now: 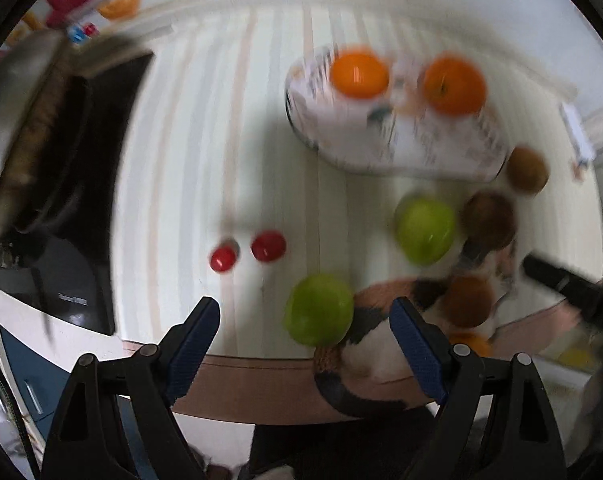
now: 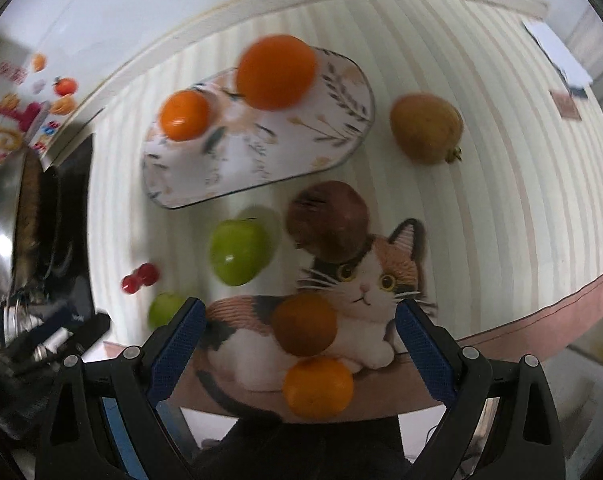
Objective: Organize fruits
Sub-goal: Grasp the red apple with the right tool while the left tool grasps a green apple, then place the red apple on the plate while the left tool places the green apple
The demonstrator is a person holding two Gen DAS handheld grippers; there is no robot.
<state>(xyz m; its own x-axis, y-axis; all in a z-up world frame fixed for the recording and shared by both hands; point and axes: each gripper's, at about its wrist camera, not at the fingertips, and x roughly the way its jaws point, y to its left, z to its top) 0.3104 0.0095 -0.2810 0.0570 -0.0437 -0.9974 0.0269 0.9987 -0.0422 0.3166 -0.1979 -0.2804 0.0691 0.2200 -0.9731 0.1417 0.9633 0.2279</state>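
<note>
I hold both grippers above a striped table. My left gripper [image 1: 305,340] has its jaws spread wide and empty, with a green apple [image 1: 319,310] framed between them on the cloth. My right gripper [image 2: 299,338] is also spread and empty, over a small orange [image 2: 317,387] at the table's near edge. Two oranges [image 2: 276,72] already sit on the oval floral tray [image 2: 205,176]; brown fruits, a second apple [image 2: 239,252] and two red cherries [image 1: 245,251] lie loose nearby. I judge the apple comes next: I should lower squarely, centre it, and close gently so it cannot roll.
</note>
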